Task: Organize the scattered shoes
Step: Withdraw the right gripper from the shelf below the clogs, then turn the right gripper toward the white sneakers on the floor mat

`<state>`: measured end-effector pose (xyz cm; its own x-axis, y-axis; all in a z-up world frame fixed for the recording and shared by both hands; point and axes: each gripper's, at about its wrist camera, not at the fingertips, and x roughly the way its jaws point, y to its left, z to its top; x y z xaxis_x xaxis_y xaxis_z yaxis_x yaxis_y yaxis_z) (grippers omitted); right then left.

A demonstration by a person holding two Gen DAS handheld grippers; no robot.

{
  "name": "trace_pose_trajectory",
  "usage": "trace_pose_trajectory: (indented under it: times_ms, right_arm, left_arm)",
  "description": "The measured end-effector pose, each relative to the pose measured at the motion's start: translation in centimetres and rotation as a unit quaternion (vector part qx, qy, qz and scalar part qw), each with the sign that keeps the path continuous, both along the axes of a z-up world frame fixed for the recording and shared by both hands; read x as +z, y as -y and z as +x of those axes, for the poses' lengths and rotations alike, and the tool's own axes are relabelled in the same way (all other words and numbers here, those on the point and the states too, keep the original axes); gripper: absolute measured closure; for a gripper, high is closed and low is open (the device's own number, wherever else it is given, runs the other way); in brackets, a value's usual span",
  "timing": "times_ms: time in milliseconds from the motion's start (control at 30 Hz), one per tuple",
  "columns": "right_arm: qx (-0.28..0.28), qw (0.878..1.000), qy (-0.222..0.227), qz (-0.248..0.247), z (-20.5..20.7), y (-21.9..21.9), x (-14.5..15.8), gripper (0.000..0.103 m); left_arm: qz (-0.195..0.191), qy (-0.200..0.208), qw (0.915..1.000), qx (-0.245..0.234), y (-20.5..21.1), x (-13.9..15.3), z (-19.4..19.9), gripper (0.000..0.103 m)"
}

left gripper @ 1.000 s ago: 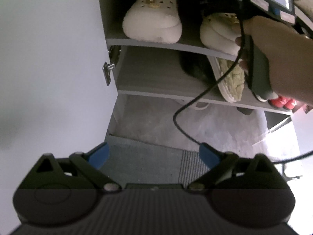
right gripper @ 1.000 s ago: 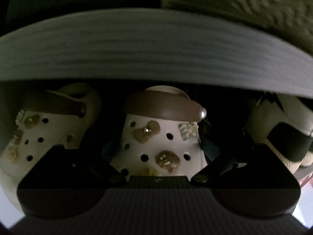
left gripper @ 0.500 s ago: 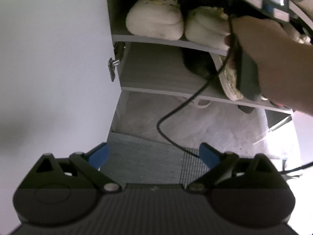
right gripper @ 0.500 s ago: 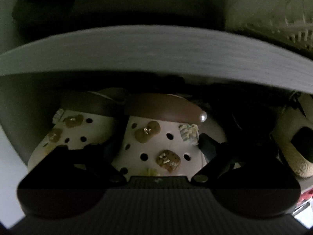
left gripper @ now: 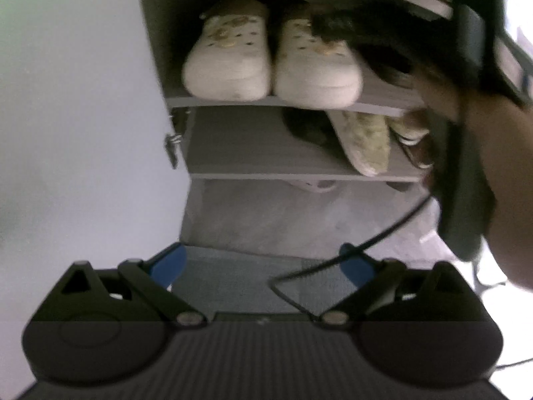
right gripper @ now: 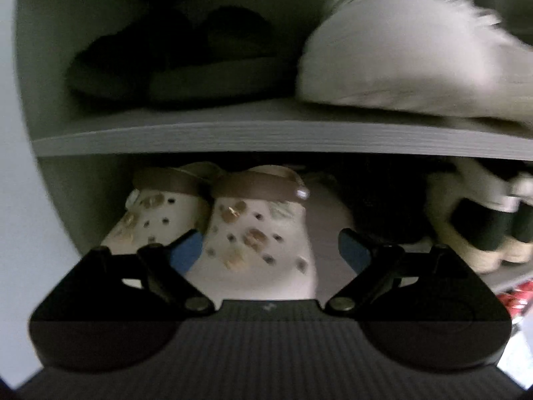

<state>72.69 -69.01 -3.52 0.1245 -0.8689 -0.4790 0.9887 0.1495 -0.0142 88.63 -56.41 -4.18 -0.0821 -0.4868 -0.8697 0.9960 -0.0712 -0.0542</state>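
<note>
Two cream clogs paired on a grey cabinet shelf, both grippers empty.

Left wrist view: the left gripper (left gripper: 263, 263) hangs over the floor before the shoe cabinet (left gripper: 160, 53), its blue fingers (left gripper: 171, 261) spread wide with nothing between them; the cream clogs (left gripper: 230, 63) sit side by side on a shelf, toes outward, while a hand (left gripper: 493, 153) grips the other tool at right. Right wrist view: the right gripper (right gripper: 269, 246) faces the clogs' shelf, fingers (right gripper: 353, 248) wide apart and empty, the right clog (right gripper: 256, 233) seen between them; dark slippers (right gripper: 173, 56) and a pale shoe (right gripper: 399, 56) rest on the shelf above.
</note>
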Motion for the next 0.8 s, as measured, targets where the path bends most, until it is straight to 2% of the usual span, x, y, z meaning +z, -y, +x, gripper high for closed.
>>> trace_pose_trajectory:
  times_ms: [133, 233, 333, 400, 500, 633, 700, 733, 800]
  right_arm:
    - [-0.058, 0.997, -0.033, 0.040, -3.6, -4.4, -1.1, 0.012]
    - [-0.114, 0.990, -0.043, 0.064, -7.3, -7.1, -1.0, 0.012]
    - [-0.182, 0.977, -0.056, 0.098, -11.3, -12.4, -0.4, 0.012]
    - [-0.215, 0.968, -0.054, 0.118, -12.2, -14.6, -0.6, 0.012]
    - [-0.268, 0.952, -0.035, 0.141, -14.8, -20.2, 0.4, 0.012]
    - [-0.309, 0.936, -0.009, 0.166, -18.1, -26.7, 1.3, 0.012]
    - [-0.318, 0.933, -0.004, 0.172, -20.1, -29.6, 2.1, 0.012]
    - [-0.322, 0.930, 0.001, 0.175, -21.5, -31.6, 2.4, 0.012]
    - [-0.331, 0.927, 0.013, 0.178, -24.4, -34.7, 2.8, 0.012]
  left_arm:
    - [0.004, 0.001, 0.9955, -0.095, -3.0, 1.9, -2.1, 0.004]
    - [0.013, -0.017, 0.9838, -0.178, -6.3, 3.7, -3.7, 0.004]
    - [0.016, -0.026, 0.9747, -0.221, -8.4, 5.0, -4.8, 0.004]
    - [0.015, -0.017, 0.9661, -0.257, -9.7, 5.8, -6.1, 0.004]
    - [0.007, -0.009, 0.9601, -0.279, -10.7, 6.8, -8.0, 0.003]
    - [0.006, -0.016, 0.9532, -0.302, -12.4, 8.0, -11.8, 0.003]
    - [-0.006, -0.012, 0.9453, -0.326, -14.2, 9.0, -15.5, 0.003]
    - [-0.007, -0.012, 0.9440, -0.330, -14.7, 9.4, -16.5, 0.003]
    - [-0.011, -0.012, 0.9407, -0.339, -16.7, 10.2, -21.0, 0.003]
